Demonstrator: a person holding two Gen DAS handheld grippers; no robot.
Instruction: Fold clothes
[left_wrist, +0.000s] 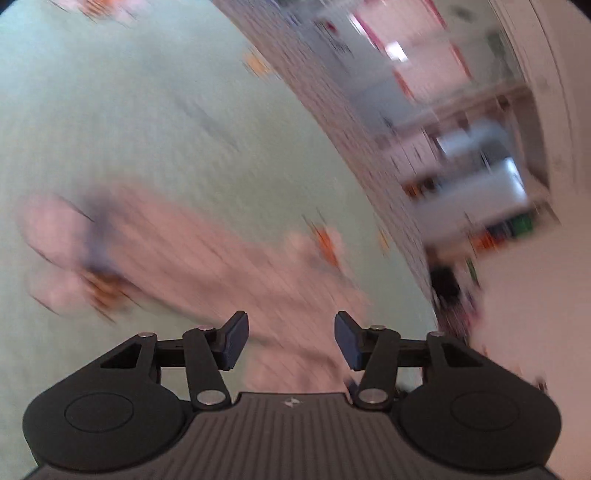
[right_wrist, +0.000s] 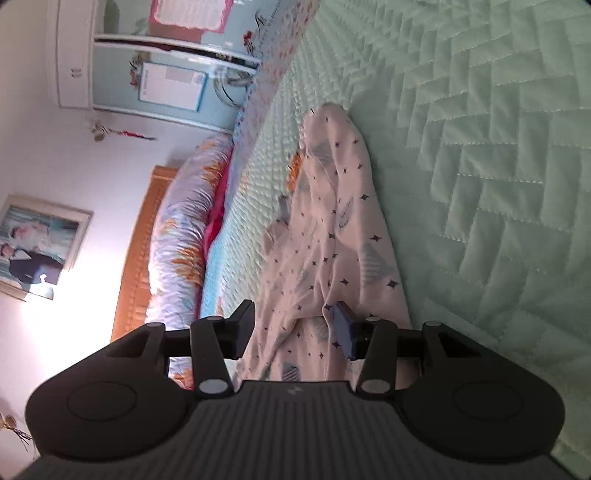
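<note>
On the green quilt (right_wrist: 480, 166), the pink garment (right_wrist: 332, 229) stretches lengthwise away from view.

This is a bedroom in a home. A wide bed is covered by a pale green quilted bedspread (right_wrist: 480, 155), with a wooden headboard (right_wrist: 142, 254) and a rolled floral duvet (right_wrist: 184, 229) at one end. A framed photograph (right_wrist: 35, 247) hangs on the white wall, and a wardrobe (right_wrist: 155, 62) with painted blue doors stands beyond the bed.
</note>
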